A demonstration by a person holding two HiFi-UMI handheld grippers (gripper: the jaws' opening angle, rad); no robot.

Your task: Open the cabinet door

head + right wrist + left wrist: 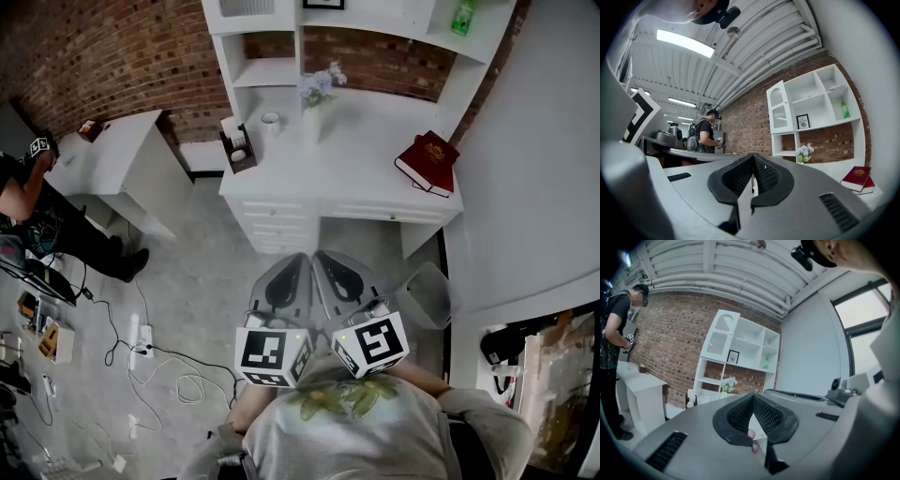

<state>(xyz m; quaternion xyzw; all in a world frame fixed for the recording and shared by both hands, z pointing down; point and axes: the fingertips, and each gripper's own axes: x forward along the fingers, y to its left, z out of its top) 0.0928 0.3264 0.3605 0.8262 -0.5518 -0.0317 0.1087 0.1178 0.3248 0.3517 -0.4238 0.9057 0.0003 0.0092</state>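
Holding both grippers level and side by side close to the chest, the person faced the white worktop (366, 159). Left gripper (298, 264) and right gripper (324, 262) sat just beside each other, tips toward the drawers. Both pairs of jaws were pressed together, with nothing pinched. A pink spot (751, 432) showed through the slit under the left tips; I could not tell what it was.

The cabinet door (723, 331), arched and white, sat at the upper left of the shelf unit (820, 101). It looked closed and was well apart from both grippers. The head view cut it off at the top edge.

A red book (428, 161) and flowers (319, 86) were on the worktop. A bin (429, 292) stood to the right of the grippers, with cables (173, 370) on the floor to the left. A second person (614, 333) stood far left.
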